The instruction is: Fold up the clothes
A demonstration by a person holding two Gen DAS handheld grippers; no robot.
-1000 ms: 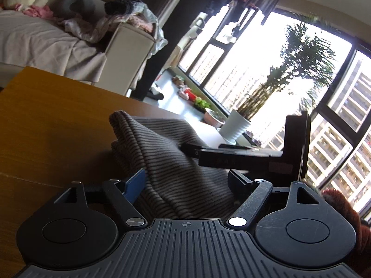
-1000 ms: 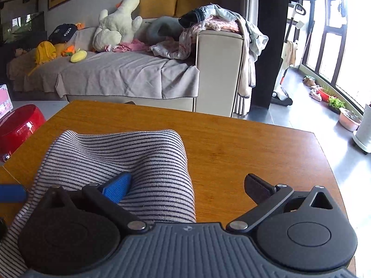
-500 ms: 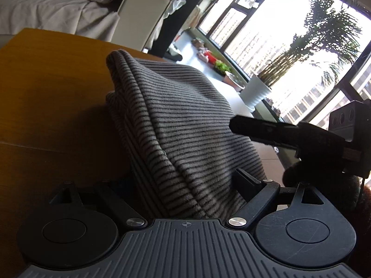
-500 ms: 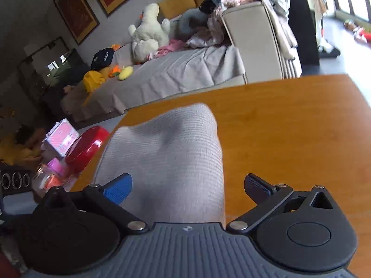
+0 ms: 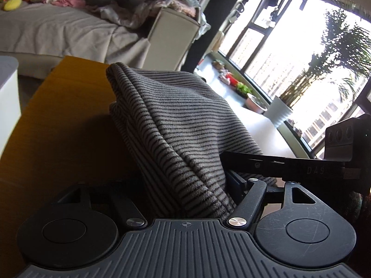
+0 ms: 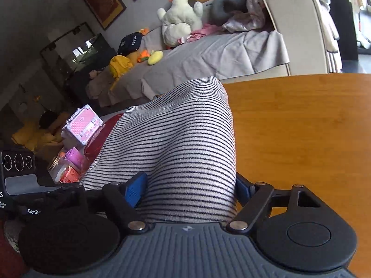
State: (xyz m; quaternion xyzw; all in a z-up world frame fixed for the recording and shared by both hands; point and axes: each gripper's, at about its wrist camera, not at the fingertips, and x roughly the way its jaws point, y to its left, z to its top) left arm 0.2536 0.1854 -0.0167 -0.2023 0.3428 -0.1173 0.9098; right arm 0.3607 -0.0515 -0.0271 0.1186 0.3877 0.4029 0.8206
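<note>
A grey garment with thin black stripes (image 5: 185, 125) rises in a bunched fold over the wooden table (image 5: 58, 139). My left gripper (image 5: 185, 185) is shut on its near edge; the cloth hides the left pad. In the right wrist view the same striped garment (image 6: 185, 139) arches up from between the blue pads (image 6: 135, 190), and my right gripper (image 6: 189, 190) is shut on it. The right gripper's body (image 5: 278, 164) shows at the right of the left view. The left gripper's body (image 6: 18, 173) shows at the left edge of the right view.
Bare table top (image 6: 301, 127) stretches right of the garment. A sofa (image 6: 208, 53) with plush toys and loose clothes stands behind. A pink case (image 6: 83, 125) and jars lie at the left beyond the table edge. A white plant pot (image 5: 278, 113) stands by the window.
Both grippers have closed on the striped garment's edge. The cloth has risen off the table into a taller fold. Both views have tilted.
</note>
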